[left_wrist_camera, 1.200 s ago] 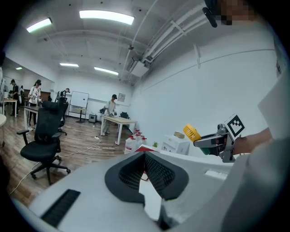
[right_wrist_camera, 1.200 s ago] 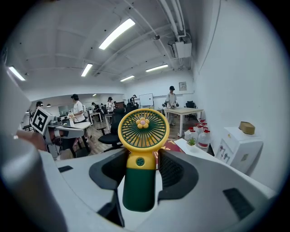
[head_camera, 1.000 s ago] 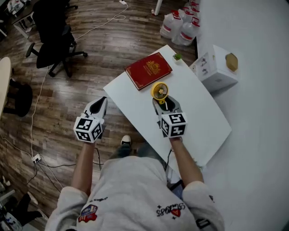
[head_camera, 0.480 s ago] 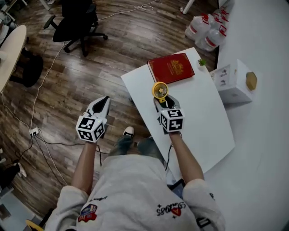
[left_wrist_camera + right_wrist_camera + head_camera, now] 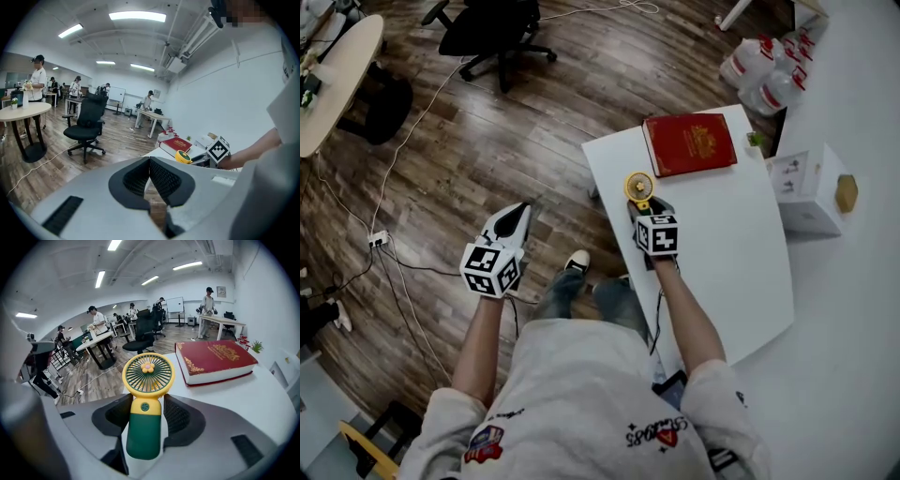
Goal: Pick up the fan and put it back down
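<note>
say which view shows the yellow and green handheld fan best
The right gripper view: the small yellow and green handheld fan fills the middle, its round grille and green handle clear between the right gripper's pads. The head view shows only its yellow head from above; the left gripper view, a distant yellow disc.

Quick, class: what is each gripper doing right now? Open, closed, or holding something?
Left gripper: closed, jaws together, nothing between them.
Right gripper: closed on the fan, gripping its handle.
</note>
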Demonstrator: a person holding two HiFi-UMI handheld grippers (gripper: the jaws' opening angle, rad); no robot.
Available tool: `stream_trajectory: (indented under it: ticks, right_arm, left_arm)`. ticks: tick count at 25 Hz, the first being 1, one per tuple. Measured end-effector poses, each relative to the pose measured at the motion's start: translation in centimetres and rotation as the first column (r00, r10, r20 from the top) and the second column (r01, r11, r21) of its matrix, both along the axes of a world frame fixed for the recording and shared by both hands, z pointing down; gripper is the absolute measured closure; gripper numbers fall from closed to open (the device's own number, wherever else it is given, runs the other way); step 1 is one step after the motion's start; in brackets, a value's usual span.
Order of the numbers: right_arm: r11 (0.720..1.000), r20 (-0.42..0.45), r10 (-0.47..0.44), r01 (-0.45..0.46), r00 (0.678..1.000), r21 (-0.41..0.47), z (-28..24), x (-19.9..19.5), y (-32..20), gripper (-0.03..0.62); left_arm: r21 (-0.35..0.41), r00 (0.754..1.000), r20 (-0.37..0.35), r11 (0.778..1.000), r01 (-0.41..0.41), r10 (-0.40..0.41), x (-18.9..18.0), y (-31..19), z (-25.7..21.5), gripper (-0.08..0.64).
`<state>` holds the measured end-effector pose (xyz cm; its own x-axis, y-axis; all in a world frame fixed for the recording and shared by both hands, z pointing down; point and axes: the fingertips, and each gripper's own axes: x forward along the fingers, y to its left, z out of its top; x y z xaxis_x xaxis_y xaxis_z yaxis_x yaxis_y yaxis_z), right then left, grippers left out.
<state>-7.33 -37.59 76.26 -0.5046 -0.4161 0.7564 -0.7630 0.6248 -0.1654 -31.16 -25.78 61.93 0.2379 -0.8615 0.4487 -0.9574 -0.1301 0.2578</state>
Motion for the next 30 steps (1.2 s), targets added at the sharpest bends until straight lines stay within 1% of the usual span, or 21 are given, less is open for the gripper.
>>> stream_trajectory:
  ticks: [5, 8, 15, 20, 24, 26, 30]
  right_arm:
    - [0.999, -0.038, 0.008, -0.010, 0.999, -0.036, 2.3, -0.8, 0.0, 0.380]
    - [0.999, -0.067, 0.008, -0.011, 0.998, -0.041, 3.3, -1.0, -0.1, 0.379]
    - [0.998, -0.113, -0.001, -0.007, 0.994, -0.069, 5.0, -1.2, 0.5, 0.374]
    - [0.999, -0.109, 0.004, -0.010, 0.994, -0.050, 5.6, -1.2, 0.7, 0.367]
    - [0.998, -0.099, -0.010, 0.004, 0.995, -0.060, 5.1, -1.5, 1.1, 0.326]
    - [0.998, -0.096, -0.002, -0.003, 0.995, -0.056, 4.6, -1.4, 1.2, 0.319]
    - [0.999, -0.052, 0.029, -0.031, 0.998, -0.039, 3.1, -0.7, 1.3, 0.319]
  left_arm:
    - [-0.022, 1.000, -0.005, 0.999, 0.029, -0.029, -1.2, 1.0, 1.2, 0.555]
    - [-0.029, 0.999, -0.005, 0.999, 0.039, -0.039, -1.7, 1.4, 1.6, 0.555]
    - [-0.048, 0.999, -0.005, 0.998, 0.039, -0.039, -2.2, 1.5, 2.4, 0.555]
    - [-0.048, 1.000, -0.008, 0.998, 0.026, -0.026, -1.9, 0.9, 2.5, 0.555]
    - [-0.044, 1.000, -0.010, 0.999, 0.012, -0.012, -1.3, 0.7, 2.1, 0.555]
    - [-0.043, 1.000, -0.010, 0.999, 0.003, -0.004, -1.1, 0.6, 2.0, 0.555]
    - [-0.034, 1.000, -0.012, 0.999, -0.020, 0.020, -0.3, 0.0, 1.7, 0.555]
